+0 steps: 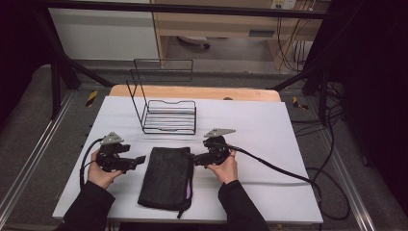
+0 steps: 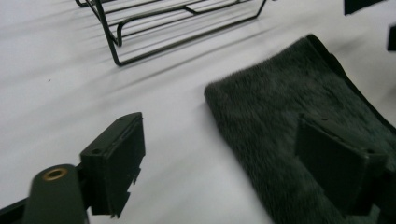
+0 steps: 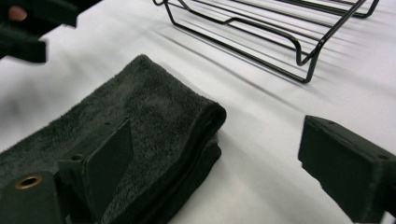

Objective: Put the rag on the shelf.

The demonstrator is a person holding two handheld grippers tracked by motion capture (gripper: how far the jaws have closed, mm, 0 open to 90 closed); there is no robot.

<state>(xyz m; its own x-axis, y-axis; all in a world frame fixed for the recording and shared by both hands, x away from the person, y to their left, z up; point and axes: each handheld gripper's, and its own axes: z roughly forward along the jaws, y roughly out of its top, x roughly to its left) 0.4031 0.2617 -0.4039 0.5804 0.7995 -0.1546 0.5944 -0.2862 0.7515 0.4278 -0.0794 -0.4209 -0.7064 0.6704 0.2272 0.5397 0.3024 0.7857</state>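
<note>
Both tongs, L (image 1: pixel 142 159) & R (image 1: pixel 196 160), are sitting released beside folded towel (image 1: pixel 166 178) on table (image 1: pixel 269 134), nothing gripped.

A folded black towel (image 1: pixel 166 178) is lying near the table's (image 1: pixel 269 130) front edge, filling the gap between the left gripper (image 1: pixel 139 160) and right gripper (image 1: pixel 196 159). A wire rack (image 1: pixel 166 108) is blocking the middle toward the back edge. Both side edges are lying open.

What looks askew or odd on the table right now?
Little stands out. The folded black towel lies slightly skewed, with a purple tag peeking from its right edge. The wire rack stands upright behind it.
</note>
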